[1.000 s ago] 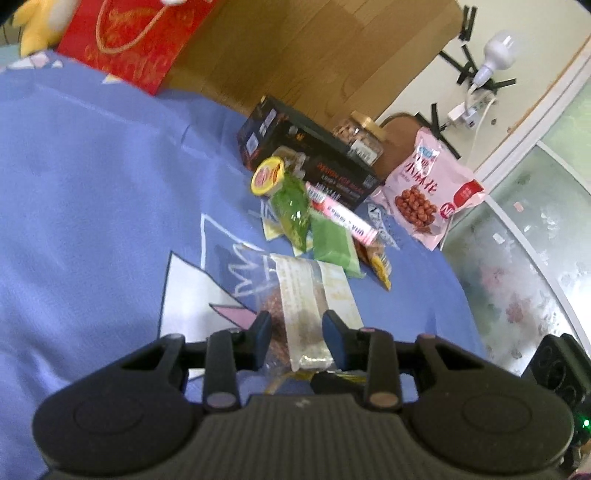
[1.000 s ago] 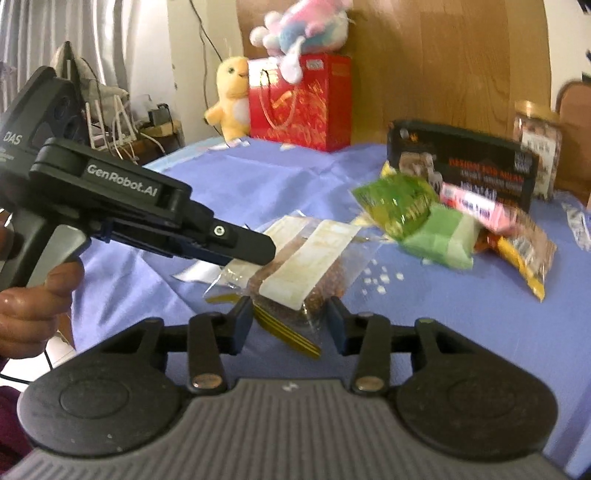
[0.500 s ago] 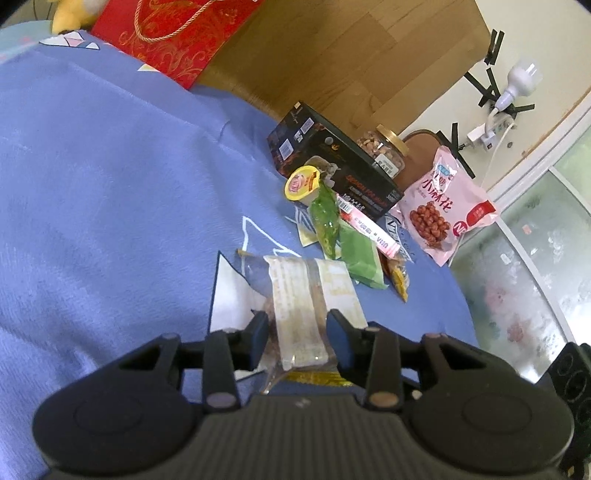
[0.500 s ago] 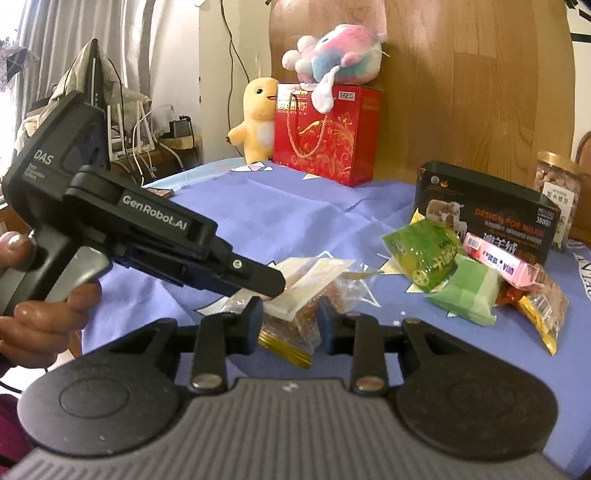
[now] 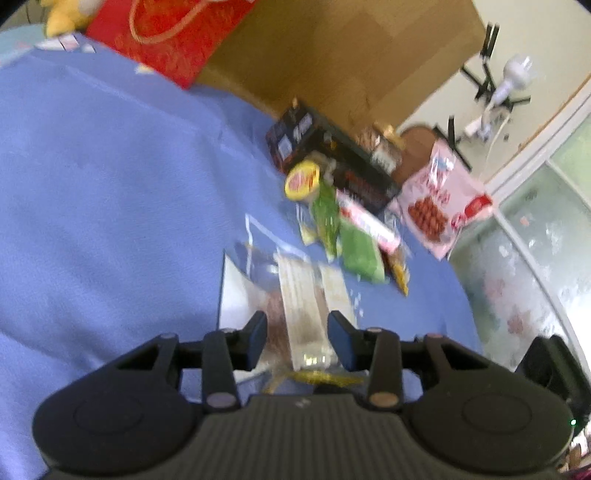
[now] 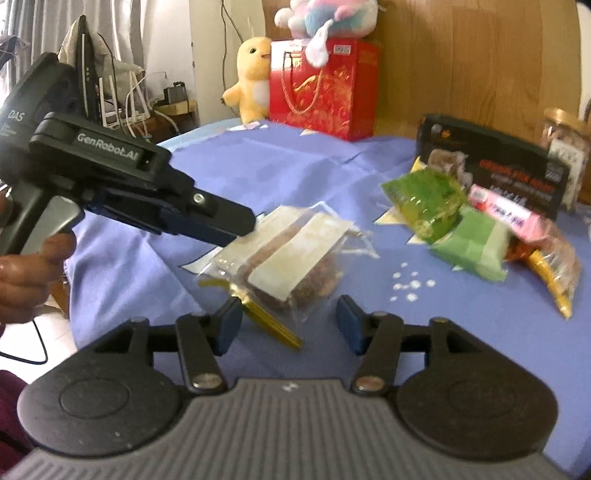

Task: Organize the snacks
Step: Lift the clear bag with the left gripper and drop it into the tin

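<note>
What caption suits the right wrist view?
Left gripper holds a clear snack bag above the blue tablecloth; right gripper opens beneath.

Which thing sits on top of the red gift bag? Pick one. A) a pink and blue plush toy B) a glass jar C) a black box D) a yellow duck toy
A: in the right wrist view the pink and blue plush toy rests on the red gift bag, while the yellow duck toy stands beside the bag.
</note>
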`<state>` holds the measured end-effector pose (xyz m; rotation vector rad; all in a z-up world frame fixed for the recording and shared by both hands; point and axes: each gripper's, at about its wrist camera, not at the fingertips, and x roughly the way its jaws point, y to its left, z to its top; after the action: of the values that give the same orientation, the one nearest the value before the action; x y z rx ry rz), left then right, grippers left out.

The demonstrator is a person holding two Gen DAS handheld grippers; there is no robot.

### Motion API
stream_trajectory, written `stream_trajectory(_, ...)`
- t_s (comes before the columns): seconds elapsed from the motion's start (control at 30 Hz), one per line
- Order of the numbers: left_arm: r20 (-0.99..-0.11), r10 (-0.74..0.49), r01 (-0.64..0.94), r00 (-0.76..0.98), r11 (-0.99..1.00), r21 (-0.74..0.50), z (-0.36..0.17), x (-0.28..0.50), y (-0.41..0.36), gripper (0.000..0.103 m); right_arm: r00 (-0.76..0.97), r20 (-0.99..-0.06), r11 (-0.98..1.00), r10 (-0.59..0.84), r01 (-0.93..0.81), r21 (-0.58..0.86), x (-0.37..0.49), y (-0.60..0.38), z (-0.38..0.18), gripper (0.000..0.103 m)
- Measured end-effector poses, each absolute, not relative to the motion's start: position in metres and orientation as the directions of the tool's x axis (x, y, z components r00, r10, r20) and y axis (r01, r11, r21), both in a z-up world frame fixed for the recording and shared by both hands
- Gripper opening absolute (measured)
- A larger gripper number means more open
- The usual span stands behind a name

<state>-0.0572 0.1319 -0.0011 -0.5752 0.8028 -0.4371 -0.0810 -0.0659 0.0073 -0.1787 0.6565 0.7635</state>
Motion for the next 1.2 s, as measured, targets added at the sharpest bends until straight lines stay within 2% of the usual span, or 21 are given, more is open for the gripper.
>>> stream_trajectory(0.03,-0.542,-0.559,0.152,0.627,0.771,-0.619,-0.003,-0.058,0.128,0.039,0.544,-0.609,0.717,0.578,-0.695,0.060,-0.083,-0.062,0.007,0.050)
stream_trajectory(0.2,-0.546,-0.534,0.183,0.645,0.802,-0.568,0.006,-0.063,0.119,0.038,0.578,-0.595,0.730,0.558,-0.683,0.022,-0.086,-0.060,0.008,0.044)
stream_trajectory(0.47,-0.503,-0.522,0.229,0.689,0.815,-0.532,0.031,-0.064,0.114,0.037,0.633,-0.522,0.742,0.573,-0.670,0.003,-0.082,-0.068,0.019,0.044)
stream_trajectory(0.7,-0.517,-0.512,0.242,0.685,0.831,-0.501,0.044,-0.046,0.103,0.037,0.659,-0.497,0.760,0.564,-0.650,0.001,-0.072,-0.073,0.024,0.043)
stream_trajectory(1.0,-0.460,-0.527,0.326,0.714,0.832,-0.449,0.095,0.013,0.074,0.037,0.757,-0.391,0.813,0.524,-0.581,-0.034,-0.022,-0.093,0.058,0.043)
stream_trajectory(1.2,-0.444,-0.549,0.342,0.708,0.817,-0.464,0.112,0.089,0.050,0.038,0.785,-0.378,0.850,0.490,-0.527,0.008,0.043,-0.117,0.071,0.043)
